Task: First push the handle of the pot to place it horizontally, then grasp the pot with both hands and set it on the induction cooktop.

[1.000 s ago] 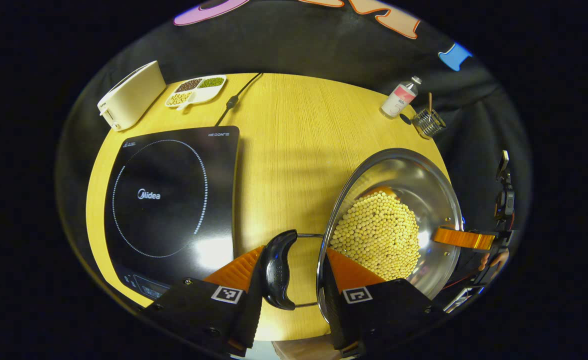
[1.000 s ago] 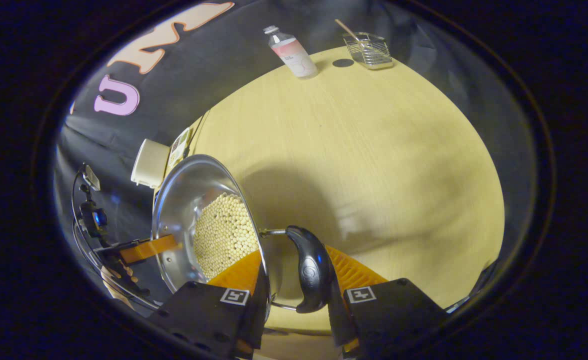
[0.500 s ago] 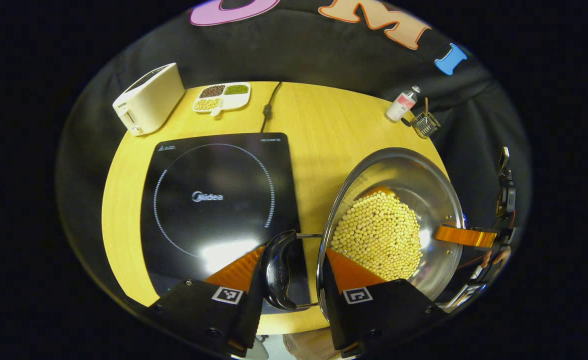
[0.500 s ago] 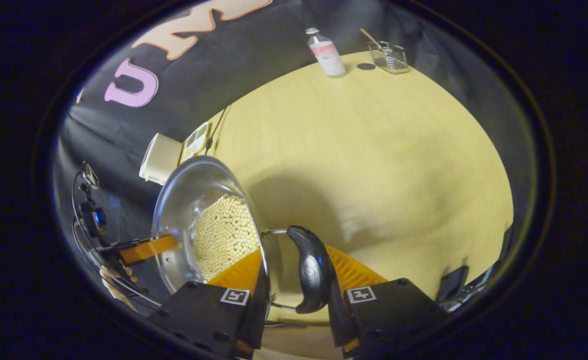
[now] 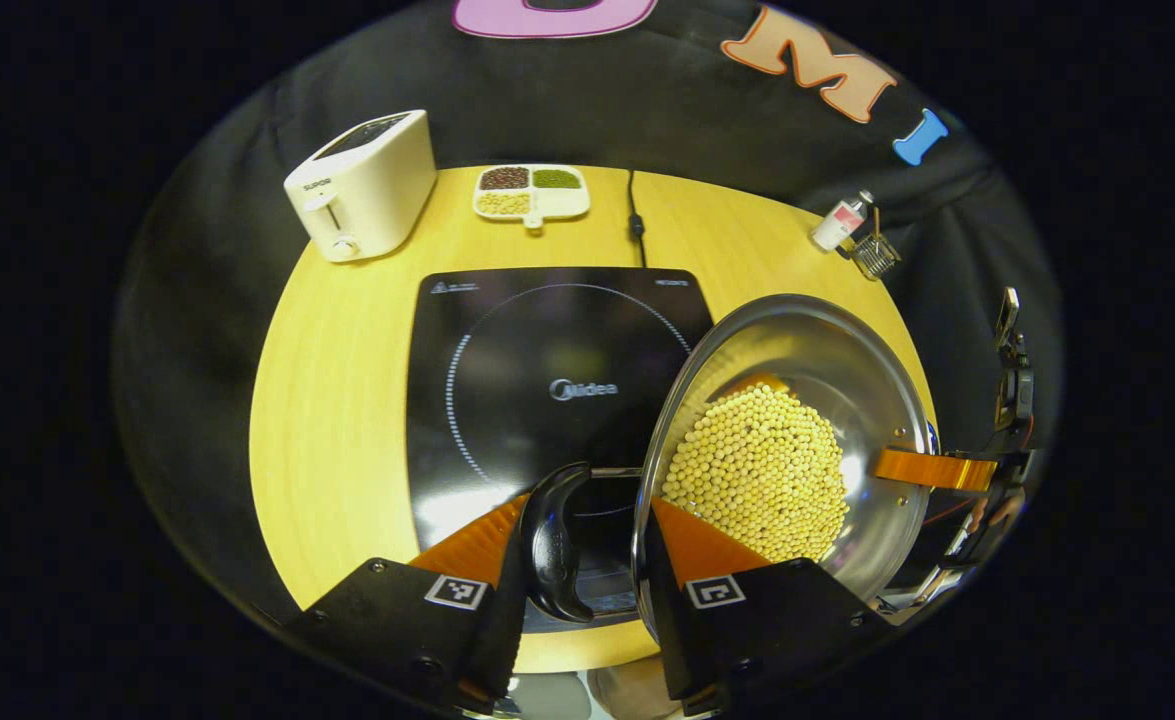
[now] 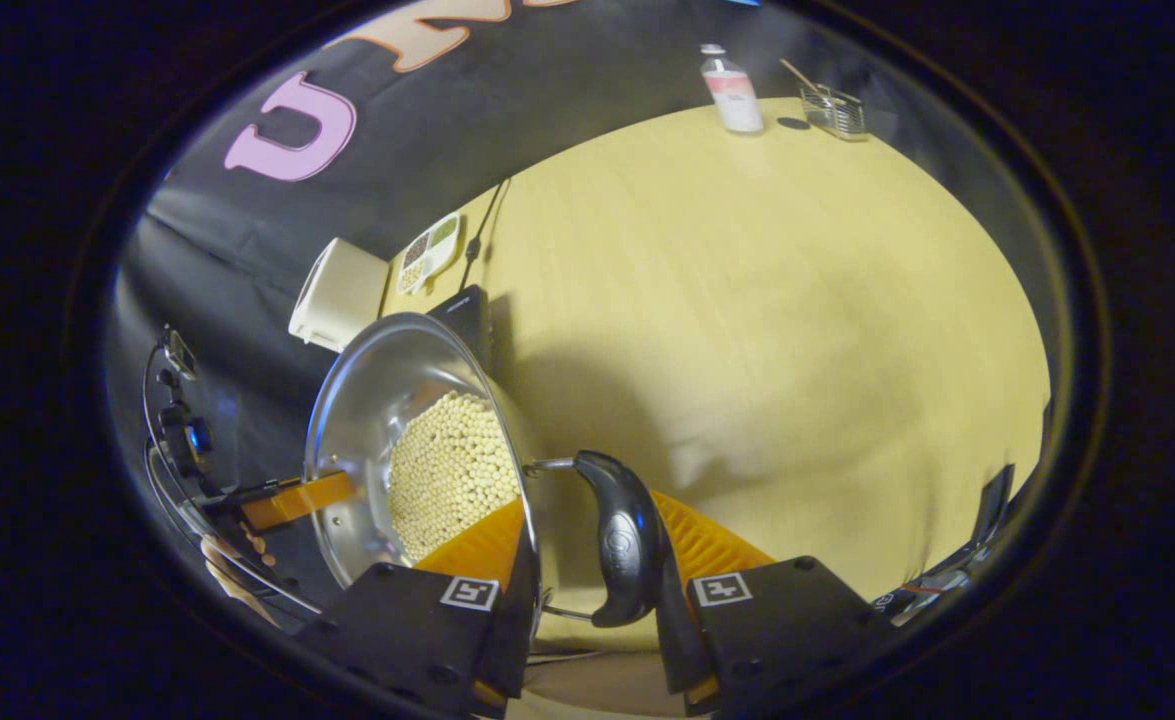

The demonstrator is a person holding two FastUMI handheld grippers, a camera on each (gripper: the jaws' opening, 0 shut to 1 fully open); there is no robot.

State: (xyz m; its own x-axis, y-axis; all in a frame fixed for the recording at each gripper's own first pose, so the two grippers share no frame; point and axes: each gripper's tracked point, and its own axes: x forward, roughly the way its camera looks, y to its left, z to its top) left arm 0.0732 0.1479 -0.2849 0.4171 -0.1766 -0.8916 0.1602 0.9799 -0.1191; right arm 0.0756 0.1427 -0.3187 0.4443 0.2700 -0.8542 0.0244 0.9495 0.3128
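A steel pot point(image 5: 797, 345) of yellow beans point(image 5: 757, 470) hangs above the wooden table, its left part over the black induction cooktop point(image 5: 547, 340). My left gripper point(image 5: 582, 535) is shut on the pot's black side handle point(image 5: 552, 540), one finger outside the handle and one inside the pot wall. The right gripper point(image 5: 932, 470) grips the far rim. In the right gripper view, my right gripper point(image 6: 582, 545) is shut the same way on the other black handle point(image 6: 622, 540) of the pot point(image 6: 377, 380). The left gripper point(image 6: 297, 497) holds the opposite side, and a cooktop corner point(image 6: 462, 310) shows behind the pot.
A white toaster point(image 5: 362, 185), a divided dish of beans point(image 5: 530, 190) and the cooktop's cable point(image 5: 635, 215) sit along the table's back edge. A bottle point(image 5: 839, 222) and a wire basket point(image 5: 875, 255) stand at the back right. Bare table point(image 5: 337, 380) lies left of the cooktop.
Both grippers have carried the pot leftwards across the table. The cooktop has come from the left to under the pot's left side. The grip on both handles is unchanged.
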